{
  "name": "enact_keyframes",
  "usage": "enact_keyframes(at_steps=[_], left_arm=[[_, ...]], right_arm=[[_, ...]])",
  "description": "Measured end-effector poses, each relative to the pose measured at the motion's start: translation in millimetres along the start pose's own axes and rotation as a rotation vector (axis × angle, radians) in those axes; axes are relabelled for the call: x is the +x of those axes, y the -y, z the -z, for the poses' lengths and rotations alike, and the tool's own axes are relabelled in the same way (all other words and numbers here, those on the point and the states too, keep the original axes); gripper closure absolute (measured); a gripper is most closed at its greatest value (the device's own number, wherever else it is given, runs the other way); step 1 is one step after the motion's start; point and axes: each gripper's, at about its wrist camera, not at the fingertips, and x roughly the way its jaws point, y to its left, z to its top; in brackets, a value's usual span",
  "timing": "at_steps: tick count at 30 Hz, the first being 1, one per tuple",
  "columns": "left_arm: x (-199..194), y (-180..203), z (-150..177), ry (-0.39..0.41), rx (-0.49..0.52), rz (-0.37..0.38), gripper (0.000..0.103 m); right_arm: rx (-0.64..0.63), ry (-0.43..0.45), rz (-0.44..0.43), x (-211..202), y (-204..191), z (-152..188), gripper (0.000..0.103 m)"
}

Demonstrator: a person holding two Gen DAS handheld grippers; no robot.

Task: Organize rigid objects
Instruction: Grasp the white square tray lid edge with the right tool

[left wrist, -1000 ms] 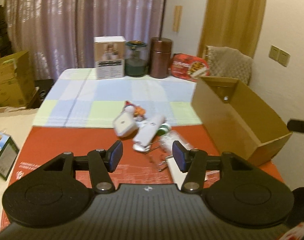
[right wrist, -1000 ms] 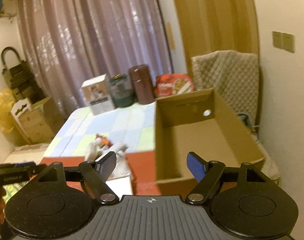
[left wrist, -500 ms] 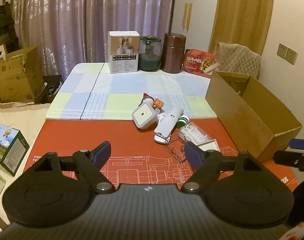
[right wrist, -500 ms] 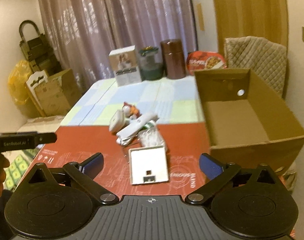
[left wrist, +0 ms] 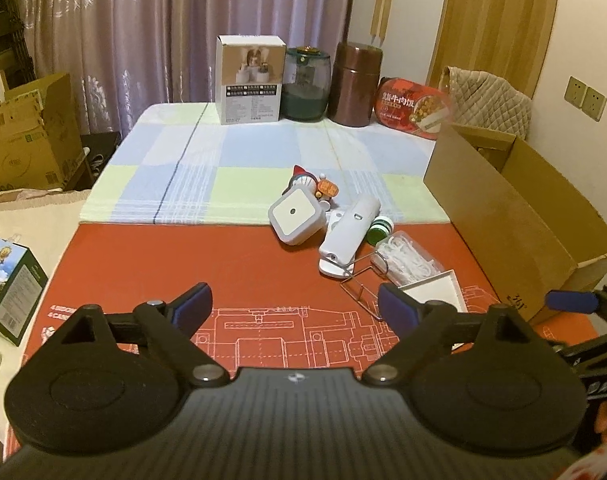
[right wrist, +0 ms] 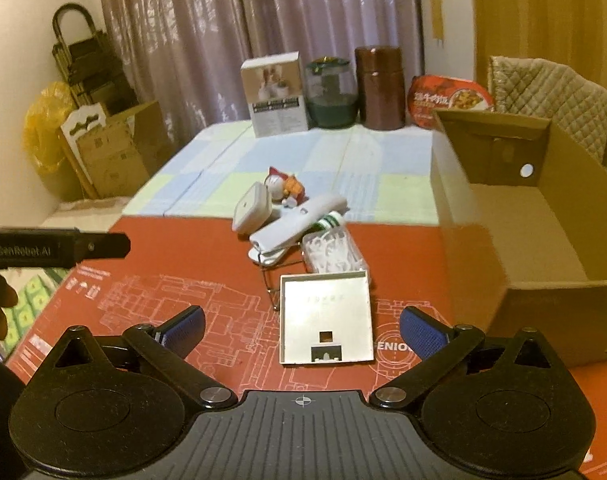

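Both the left gripper [left wrist: 295, 307] and right gripper [right wrist: 301, 326] are hovering spread apart, empty. The flat grey square tray [right wrist: 326, 318] is lying near, left of the open brown cardboard box [right wrist: 515, 236]; its thinness is risking a slipped pinch.

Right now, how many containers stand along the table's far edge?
4: white box leftmost, then green jar, brown canister, and red meal bowl rightmost. Others may hide behind them.

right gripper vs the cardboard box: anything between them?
Nothing: only bare red mat separates the right gripper from the cardboard box, per right wrist view.
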Motion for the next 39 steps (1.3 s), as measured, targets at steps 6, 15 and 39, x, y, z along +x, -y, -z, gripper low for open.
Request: enact_keyframes(at_steps=[6,15,39], left_arm=[[28.4,0.5,0.3,-0.027,0.012,0.015,0.015],[62.7,-5.5,9.3,-0.059,0.005,0.028,0.015],[98.9,-15.5,23.0,-0.055,-0.017,0.072,0.015]], right_arm=[[-0.004,-0.039,0.018,37.7,5.3,8.1,0.003],[0.01,-0.083,0.029,82.5,15.0,13.6,0.003],[-0.01,-0.12,0.055,120.7,23.0,16.0,0.019]])
